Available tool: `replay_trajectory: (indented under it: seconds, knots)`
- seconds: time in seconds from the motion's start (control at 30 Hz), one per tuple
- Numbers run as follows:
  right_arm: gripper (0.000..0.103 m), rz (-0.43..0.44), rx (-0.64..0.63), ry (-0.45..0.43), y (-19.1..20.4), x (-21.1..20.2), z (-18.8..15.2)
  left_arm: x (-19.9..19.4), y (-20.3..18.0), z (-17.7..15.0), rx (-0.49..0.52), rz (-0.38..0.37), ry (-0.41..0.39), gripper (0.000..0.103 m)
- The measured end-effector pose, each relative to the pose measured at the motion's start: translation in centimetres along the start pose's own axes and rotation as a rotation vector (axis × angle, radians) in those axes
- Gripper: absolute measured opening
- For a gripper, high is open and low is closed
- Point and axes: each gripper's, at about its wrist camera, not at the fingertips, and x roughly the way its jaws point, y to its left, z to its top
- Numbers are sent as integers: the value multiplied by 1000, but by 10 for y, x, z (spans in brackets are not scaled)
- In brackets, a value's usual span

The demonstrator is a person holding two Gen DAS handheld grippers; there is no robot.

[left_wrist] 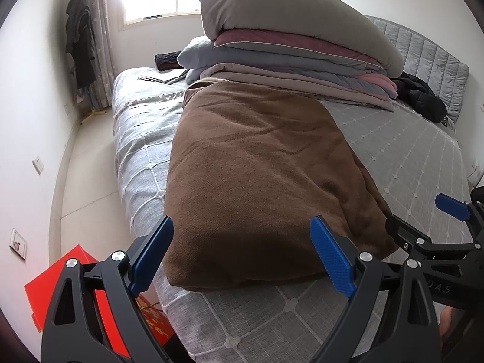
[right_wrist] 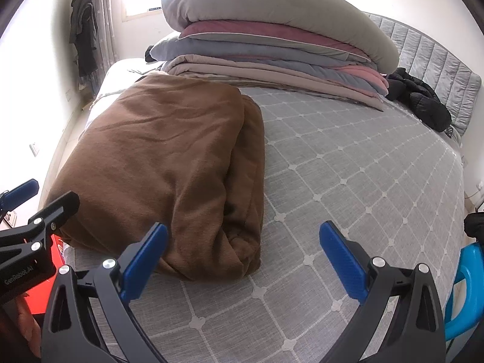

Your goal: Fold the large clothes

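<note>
The big bed [right_wrist: 348,163] fills both views, with a grey checked cover. In the right wrist view the whole right half of the bed lies bare, so there is lots of open room there. The left wrist view shows the bed's left edge and the pale floor [left_wrist: 87,163] running along it.

A tall pile of quilts [left_wrist: 290,48] sits at the far end of the bed. The folded brown blanket [left_wrist: 251,175] lies on the left part of the bed, its far end touching the pile. Its near end stops short of the bed's near edge. The right wrist view shows the blanket's right side, where the layers bunch up in soft rolls.

A black jacket [right_wrist: 420,99] lies near the padded headboard [right_wrist: 438,60]. Only the left wrist view shows a red box [left_wrist: 69,290] down beside the bed. Only the right wrist view shows a blue chair [right_wrist: 466,296] on the right.

The left gripper [left_wrist: 242,257] is spread wide and holds nothing, just above the blanket's near end. The right gripper [right_wrist: 242,263] is spread wide too, above bare bed beside the blanket's near right corner.
</note>
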Motion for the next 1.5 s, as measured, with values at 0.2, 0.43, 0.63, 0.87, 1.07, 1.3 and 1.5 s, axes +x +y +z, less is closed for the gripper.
replay_trajectory:
  seconds: [0.2, 0.43, 0.63, 0.87, 1.07, 1.3, 1.5]
  knots:
    - [97, -1, -2, 3, 0, 0, 0, 2, 0, 0, 1, 0, 5, 88]
    - [97, 1, -4, 7, -1, 1, -1, 3, 1, 0, 1, -1, 9, 88]
    - [97, -1, -8, 10, -1, 2, -2, 2, 1, -1, -2, 0, 10, 88]
    - [97, 1, -8, 13, 0, 3, -2, 2, 1, -1, -1, 0, 12, 88]
    - [97, 5, -13, 18, 0, 5, -2, 2, 1, -1, 0, 0, 12, 88]
    - [97, 5, -12, 20, 0, 5, -2, 1, 2, -1, -6, -1, 11, 88]
    - [97, 5, -13, 19, 0, 5, -2, 1, 2, -1, -9, 0, 10, 88]
